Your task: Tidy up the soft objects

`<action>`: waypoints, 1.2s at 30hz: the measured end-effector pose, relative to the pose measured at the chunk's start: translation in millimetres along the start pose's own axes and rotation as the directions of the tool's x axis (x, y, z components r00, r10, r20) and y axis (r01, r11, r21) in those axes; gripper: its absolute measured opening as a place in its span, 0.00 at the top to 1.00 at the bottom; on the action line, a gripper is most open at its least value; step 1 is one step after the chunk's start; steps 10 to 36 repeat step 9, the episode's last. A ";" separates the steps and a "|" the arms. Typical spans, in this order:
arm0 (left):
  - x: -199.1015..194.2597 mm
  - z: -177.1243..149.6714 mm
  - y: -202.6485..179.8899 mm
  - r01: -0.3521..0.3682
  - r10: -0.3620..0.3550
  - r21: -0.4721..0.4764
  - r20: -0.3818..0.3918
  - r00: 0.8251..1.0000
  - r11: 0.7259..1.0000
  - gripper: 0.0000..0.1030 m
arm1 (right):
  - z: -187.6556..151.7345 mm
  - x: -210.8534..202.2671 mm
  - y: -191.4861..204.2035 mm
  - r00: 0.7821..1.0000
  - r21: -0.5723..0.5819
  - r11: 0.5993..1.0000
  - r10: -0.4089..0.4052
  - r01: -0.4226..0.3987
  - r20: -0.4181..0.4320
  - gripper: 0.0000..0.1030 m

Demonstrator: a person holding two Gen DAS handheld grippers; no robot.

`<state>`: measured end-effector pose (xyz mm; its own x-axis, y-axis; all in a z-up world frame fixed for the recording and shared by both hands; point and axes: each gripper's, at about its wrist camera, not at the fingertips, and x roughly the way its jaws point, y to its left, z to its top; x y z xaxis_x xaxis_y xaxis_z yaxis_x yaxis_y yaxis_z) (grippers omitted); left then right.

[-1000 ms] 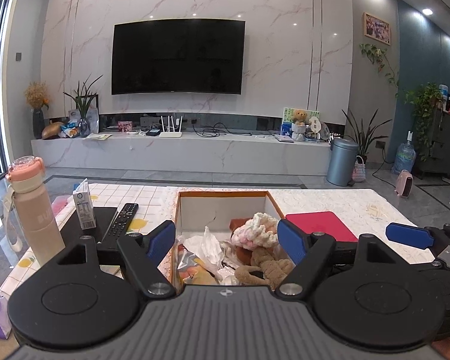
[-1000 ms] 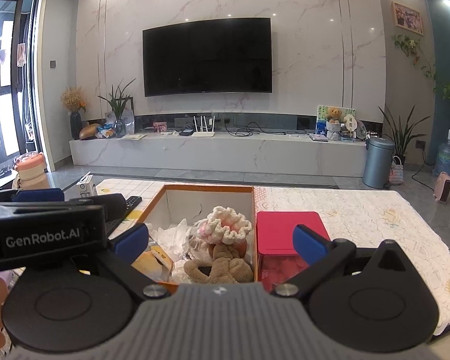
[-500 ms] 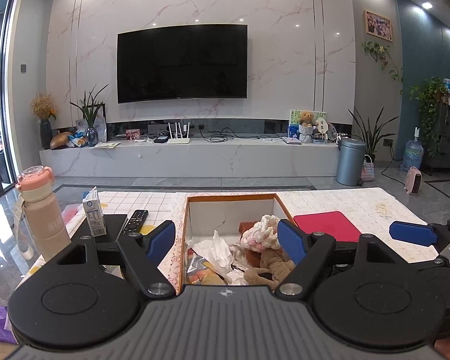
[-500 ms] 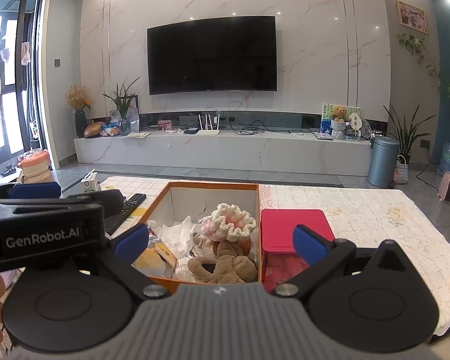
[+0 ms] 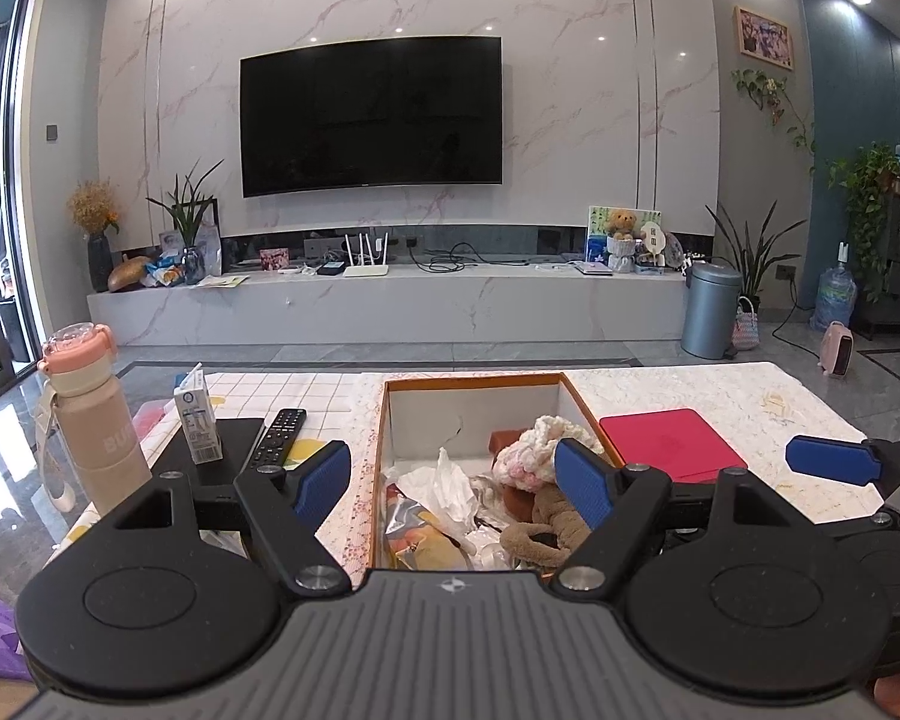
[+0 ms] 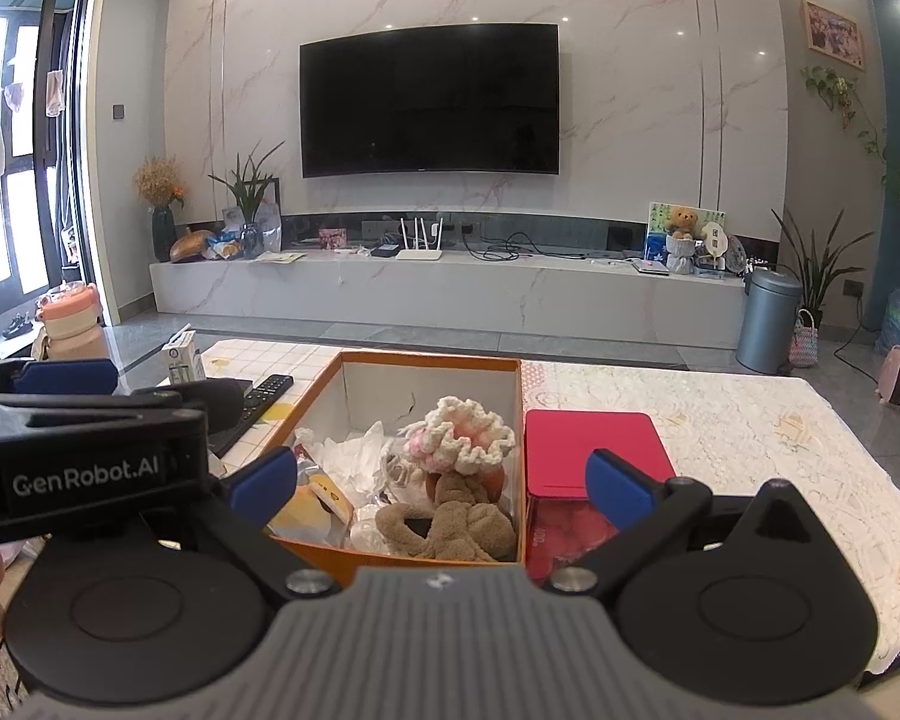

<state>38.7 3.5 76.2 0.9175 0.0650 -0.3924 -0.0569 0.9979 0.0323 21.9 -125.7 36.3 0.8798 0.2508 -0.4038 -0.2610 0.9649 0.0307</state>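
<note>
Orange cardboard is forming the walls of the box (image 5: pixel 473 383) that is sitting on the table (image 5: pixel 720 396), and both cameras are looking down into it from the near side. Inside, a pink-and-cream crocheted piece (image 6: pixel 459 435) is lying on top of a brown plush toy (image 6: pixel 450 525), with crumpled white plastic (image 5: pixel 444 483) and some yellow packaging beside them on the left.

Only the left wrist view is showing the pink water bottle (image 5: pixel 87 414) in full, with the milk carton (image 5: pixel 197 420) and the remote (image 5: pixel 277 429) standing apart from it on the left part of the table; it is also catching one blue fingertip (image 5: pixel 831 459) of the other tool at its right edge. The right wrist view is showing the front face of the red case (image 6: pixel 591 450) — it is sitting just beside the box's right wall — and the side of the left tool, marked GenRobot.AI, crossing its left edge.

Both claws are hanging spread wide and holding nothing. The left gripper (image 5: pixel 453 483) is framing the box's near end, its right fingertip overlapping the crocheted piece in the view; whether it is touching I cannot tell. The right gripper (image 6: pixel 441 483) is spanning the box's near end and the case, the plush toy lying between its fingertips — just ahead of them.
</note>
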 end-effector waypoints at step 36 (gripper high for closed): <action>2.1 -0.3 0.9 0.001 -0.001 -0.001 -0.012 1.000 1.000 0.12 | -2.0 3.6 1.1 1.000 0.005 1.000 0.004 -0.004 -0.008 0.03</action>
